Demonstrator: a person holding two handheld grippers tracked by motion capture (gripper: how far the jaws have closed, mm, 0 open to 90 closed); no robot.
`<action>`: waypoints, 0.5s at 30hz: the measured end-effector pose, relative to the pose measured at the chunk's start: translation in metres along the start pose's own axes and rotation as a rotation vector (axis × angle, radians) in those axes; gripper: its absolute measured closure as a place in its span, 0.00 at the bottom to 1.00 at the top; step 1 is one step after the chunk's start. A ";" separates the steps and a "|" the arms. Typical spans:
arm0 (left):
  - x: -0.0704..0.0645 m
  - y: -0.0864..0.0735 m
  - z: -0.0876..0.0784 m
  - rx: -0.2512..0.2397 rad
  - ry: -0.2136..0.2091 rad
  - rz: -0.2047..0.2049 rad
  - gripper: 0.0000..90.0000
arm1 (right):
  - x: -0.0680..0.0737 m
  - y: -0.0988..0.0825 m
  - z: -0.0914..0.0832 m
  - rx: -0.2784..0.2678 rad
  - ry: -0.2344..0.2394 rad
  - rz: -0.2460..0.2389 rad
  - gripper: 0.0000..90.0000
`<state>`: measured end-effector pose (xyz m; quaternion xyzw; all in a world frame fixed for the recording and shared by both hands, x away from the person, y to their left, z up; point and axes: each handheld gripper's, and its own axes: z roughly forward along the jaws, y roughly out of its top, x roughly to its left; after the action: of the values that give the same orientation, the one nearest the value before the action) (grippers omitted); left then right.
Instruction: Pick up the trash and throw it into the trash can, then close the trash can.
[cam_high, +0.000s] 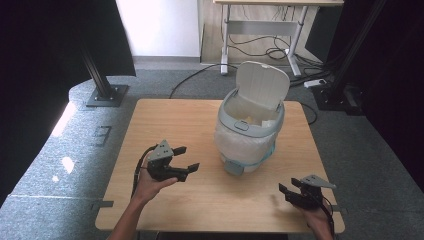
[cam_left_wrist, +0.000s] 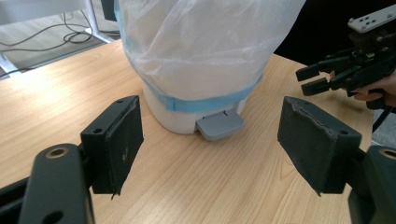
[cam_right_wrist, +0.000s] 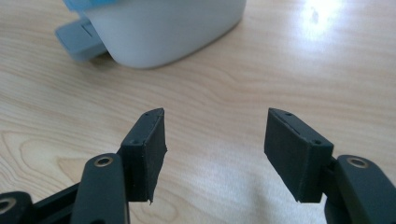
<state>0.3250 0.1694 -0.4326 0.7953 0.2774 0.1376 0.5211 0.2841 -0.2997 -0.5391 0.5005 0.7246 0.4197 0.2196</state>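
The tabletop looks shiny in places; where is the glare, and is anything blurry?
Right gripper view: a white glare patch on the table, and the bin looks soft. Left gripper view: the near fingers are slightly blurred. High view: evenly lit wood, dark sides.

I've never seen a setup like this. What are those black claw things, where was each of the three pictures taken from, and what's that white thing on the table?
No robot here: a person holds a pair of hand-operated tongs in each hand. The high view looks down from above the person's side of the wooden table. There the left tongs show at the left and the right tongs at the lower right. The other two pictures come from small cameras riding on the tongs, looking out between their own two black jaws.

On the table stands a small white pedal bin lined with a thin plastic bag. Its lid is flipped up, and the grey foot pedal sticks out at the bottom.

Both tongs are open and hold nothing. The left tongs point at the pedal from close by; the right tongs sit farther off near the table's front edge.
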 end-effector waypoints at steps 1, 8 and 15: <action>0.001 -0.001 0.000 -0.002 0.000 -0.003 0.24 | 0.000 0.003 -0.001 -0.008 0.003 -0.005 0.42; 0.004 -0.003 0.002 0.007 0.001 -0.003 0.24 | -0.002 0.035 -0.020 -0.118 0.042 -0.001 0.40; 0.003 -0.006 0.004 0.016 -0.004 -0.002 0.24 | -0.001 0.094 -0.041 -0.213 0.055 -0.040 0.39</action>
<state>0.3279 0.1700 -0.4397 0.7994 0.2784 0.1331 0.5156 0.3053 -0.3031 -0.4390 0.4481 0.6916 0.5035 0.2597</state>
